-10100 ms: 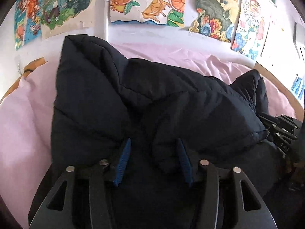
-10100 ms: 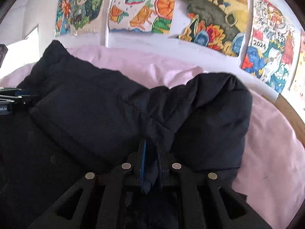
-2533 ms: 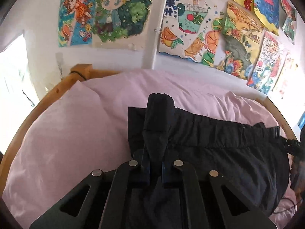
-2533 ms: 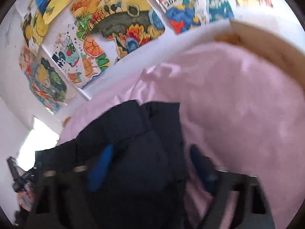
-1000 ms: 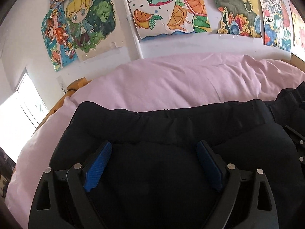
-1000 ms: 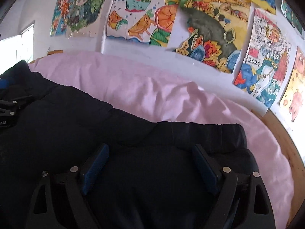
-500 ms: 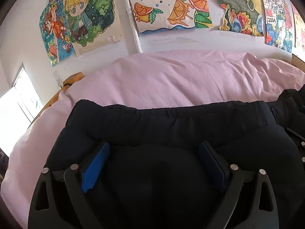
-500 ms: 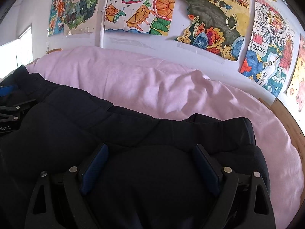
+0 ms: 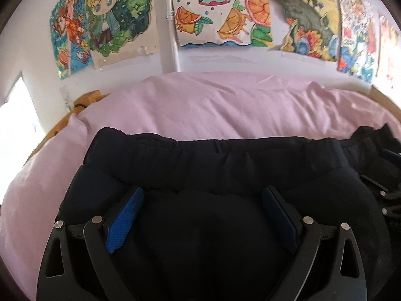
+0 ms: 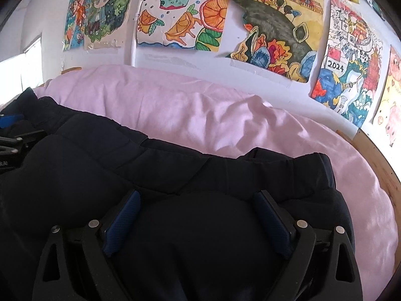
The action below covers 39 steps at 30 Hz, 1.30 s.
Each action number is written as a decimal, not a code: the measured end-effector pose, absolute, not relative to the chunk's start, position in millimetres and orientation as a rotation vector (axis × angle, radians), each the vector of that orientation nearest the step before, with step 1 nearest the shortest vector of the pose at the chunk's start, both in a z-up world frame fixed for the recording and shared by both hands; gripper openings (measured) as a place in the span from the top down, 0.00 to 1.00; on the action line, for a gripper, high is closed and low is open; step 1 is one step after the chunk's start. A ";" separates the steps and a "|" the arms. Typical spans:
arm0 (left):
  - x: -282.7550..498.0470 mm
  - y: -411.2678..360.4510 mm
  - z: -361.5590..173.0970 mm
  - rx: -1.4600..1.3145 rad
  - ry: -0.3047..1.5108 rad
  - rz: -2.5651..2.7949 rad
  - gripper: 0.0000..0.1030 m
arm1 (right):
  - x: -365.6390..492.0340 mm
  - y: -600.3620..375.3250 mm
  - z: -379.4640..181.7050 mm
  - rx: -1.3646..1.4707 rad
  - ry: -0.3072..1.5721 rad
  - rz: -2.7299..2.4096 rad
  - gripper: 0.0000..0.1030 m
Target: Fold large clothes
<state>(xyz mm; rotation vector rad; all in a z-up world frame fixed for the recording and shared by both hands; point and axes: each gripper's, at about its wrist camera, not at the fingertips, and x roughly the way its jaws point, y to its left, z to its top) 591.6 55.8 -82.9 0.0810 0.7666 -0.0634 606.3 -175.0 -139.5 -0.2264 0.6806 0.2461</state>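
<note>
A large black padded jacket (image 9: 213,165) lies folded on the pink bed sheet (image 9: 213,105); its elastic hem edge faces the wall. It also shows in the right wrist view (image 10: 175,173). My left gripper (image 9: 203,200) is open, its blue pads (image 9: 125,215) spread wide and resting on the jacket's left part. My right gripper (image 10: 195,203) is open too, pads (image 10: 122,223) apart on the jacket's right part. Each gripper shows at the edge of the other's view.
The wall behind the bed carries several colourful drawings (image 9: 220,12). A wooden bed frame (image 10: 376,155) curves round the right side and shows at the left (image 9: 82,100). Pink sheet lies bare between jacket and wall. A bright window (image 9: 15,115) is at the left.
Both grippers, earlier shut on jacket folds, have let go and now rest open on the flattened jacket. In the last second they drew back slightly; the jacket stays still.
</note>
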 end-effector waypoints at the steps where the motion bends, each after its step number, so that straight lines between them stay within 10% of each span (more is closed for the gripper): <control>1: 588.4 58.1 -78.8 0.074 0.767 -0.079 0.10 | 606.6 -178.5 -136.0 -0.211 0.692 0.267 0.07; 12: 518.3 145.7 -18.5 -0.130 0.829 -0.274 0.09 | 593.2 -292.5 -62.3 0.027 0.679 0.517 0.00; 39: 595.5 173.4 -93.9 -0.321 1.248 -0.672 0.01 | 651.6 -364.8 -179.7 0.552 1.102 0.743 0.00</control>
